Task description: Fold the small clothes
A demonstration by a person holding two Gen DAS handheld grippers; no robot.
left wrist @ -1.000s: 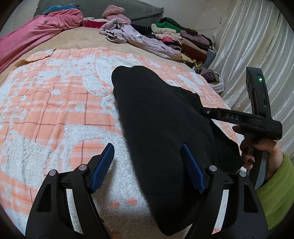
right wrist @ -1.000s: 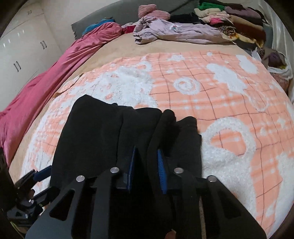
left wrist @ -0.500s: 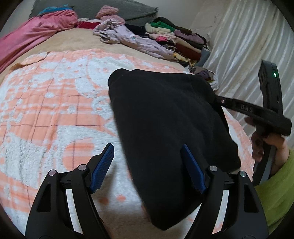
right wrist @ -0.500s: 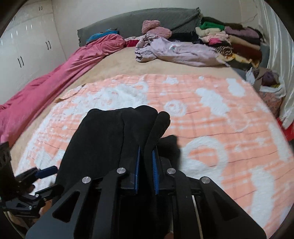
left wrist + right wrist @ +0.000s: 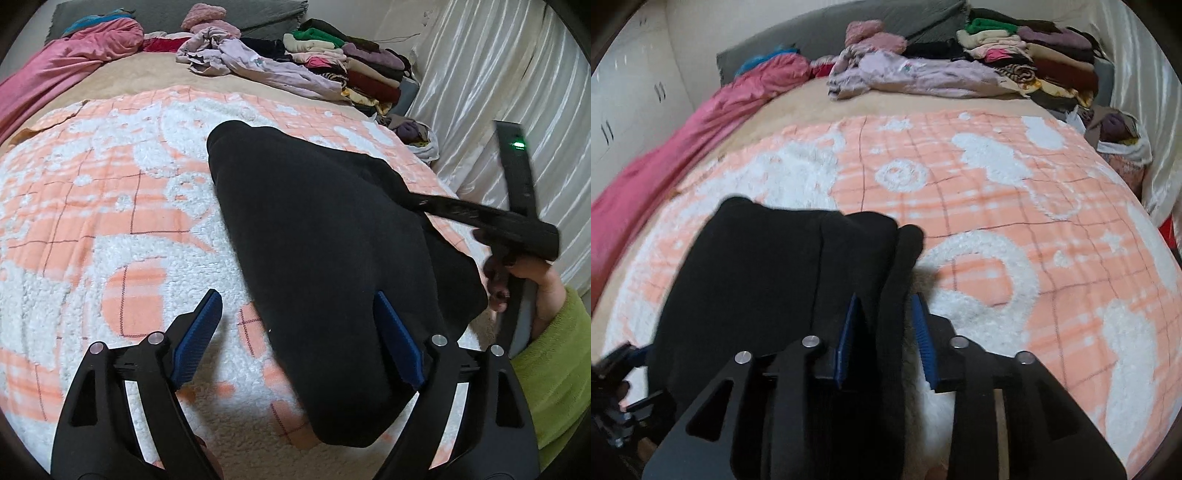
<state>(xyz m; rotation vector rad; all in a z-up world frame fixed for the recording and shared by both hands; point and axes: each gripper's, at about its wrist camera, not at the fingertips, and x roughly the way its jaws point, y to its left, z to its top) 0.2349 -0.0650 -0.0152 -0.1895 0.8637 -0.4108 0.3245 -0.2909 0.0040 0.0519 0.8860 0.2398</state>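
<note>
garment (image 5: 325,236): plain black, folded, on blanket (image 5: 110,206) | writing: can't read any | left gripper (image 5: 295,332): wide apart, opening | right gripper (image 5: 886,332): opening, fold between pads

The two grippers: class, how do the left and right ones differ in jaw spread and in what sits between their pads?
The left gripper stands wide, jaws opening, with only the black garment's edge by one pad; the right gripper is narrower, opening, a fold of garment between its pads. The left is mostly over the blanket; the right is over the garment. Both have blue pads.
</note>
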